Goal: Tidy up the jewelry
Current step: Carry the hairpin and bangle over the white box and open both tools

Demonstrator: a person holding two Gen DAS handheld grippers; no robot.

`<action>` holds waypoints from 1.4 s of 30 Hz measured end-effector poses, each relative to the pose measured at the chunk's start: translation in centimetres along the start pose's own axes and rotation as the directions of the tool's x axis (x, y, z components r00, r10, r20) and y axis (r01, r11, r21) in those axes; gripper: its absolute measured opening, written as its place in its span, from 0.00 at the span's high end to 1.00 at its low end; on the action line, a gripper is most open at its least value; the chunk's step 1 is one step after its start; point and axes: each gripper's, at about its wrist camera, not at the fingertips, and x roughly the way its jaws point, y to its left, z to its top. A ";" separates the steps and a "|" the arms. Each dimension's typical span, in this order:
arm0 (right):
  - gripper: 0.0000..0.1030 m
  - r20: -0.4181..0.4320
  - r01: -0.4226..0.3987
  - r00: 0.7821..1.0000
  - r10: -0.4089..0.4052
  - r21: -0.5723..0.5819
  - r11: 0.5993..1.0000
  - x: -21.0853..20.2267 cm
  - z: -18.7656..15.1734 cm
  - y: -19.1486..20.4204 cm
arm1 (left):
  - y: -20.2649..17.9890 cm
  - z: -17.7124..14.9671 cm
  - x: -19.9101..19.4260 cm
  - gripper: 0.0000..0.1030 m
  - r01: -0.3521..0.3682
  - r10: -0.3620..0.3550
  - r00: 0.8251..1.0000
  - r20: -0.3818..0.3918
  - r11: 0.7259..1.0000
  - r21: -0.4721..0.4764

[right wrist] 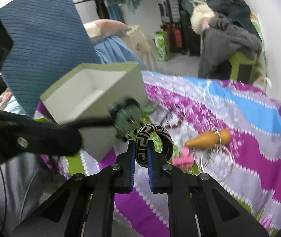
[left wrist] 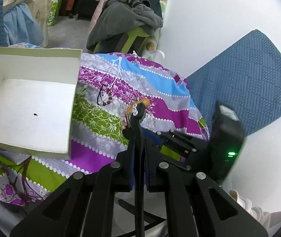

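1. Jaws of the right gripper (right wrist: 141, 152) are clenched on the woven black-and-beige bangle (right wrist: 154, 138), which is lifted off the patterned cloth (right wrist: 248, 148). The bangle stands on edge: its band rises out of the pads and arcs over to the right, and its opening faces sideways across the view.
2. Jaws of the left gripper (left wrist: 138, 126) are drawn together on a dark green piece (right wrist: 127, 116). The piece is blurred, so I cannot tell what kind it is. It is held just beside the near wall of the box (right wrist: 93, 106), not over the opening.
3. Loose pieces lie just beyond the right gripper on the cloth: a pink clip (right wrist: 181, 159), a thin wire ring (right wrist: 217, 162) and a wooden gourd-shaped pendant (right wrist: 207, 137). The pendant lies flat with its long axis across the view, narrow end pointing left toward the bangle and round end to the right.
4. Farther off, a beaded bracelet (left wrist: 105, 96) on a dark cord lies on the cloth near the box corner.
5. Box interior shows only a tiny dark speck, so by my reading nothing has been put away yet. The task looks to be at an early stage, with two pieces in the grippers and at least four more to collect.
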 end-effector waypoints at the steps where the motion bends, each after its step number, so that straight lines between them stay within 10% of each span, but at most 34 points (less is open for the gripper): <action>1: 0.91 -0.019 0.019 1.000 -0.019 0.013 1.000 0.3 -0.2 -0.2 | 0.0 0.0 0.0 0.92 -0.001 0.001 1.000 0.003 1.000 -0.001; 8: 0.91 -0.109 0.117 0.989 -0.103 0.138 0.983 0.9 -1.5 -3.5 | 0.5 0.0 0.5 0.92 -0.007 0.007 1.000 0.011 1.000 -0.018; 19: 0.91 -0.029 0.208 0.978 -0.208 0.276 0.938 -6.2 1.7 -3.7 | 0.1 1.7 -2.7 0.92 -0.099 0.095 0.993 0.077 0.994 0.053; 30: 0.91 0.161 0.210 0.954 -0.255 0.251 0.945 -13.8 10.6 1.6 | 0.3 5.4 -10.5 0.92 -0.160 0.129 0.967 0.220 0.979 0.126; 42: 0.90 0.248 0.133 0.950 -0.187 0.219 0.967 -11.5 14.9 8.3 | 5.1 7.6 -15.5 0.92 -0.272 0.222 0.931 0.289 0.951 0.146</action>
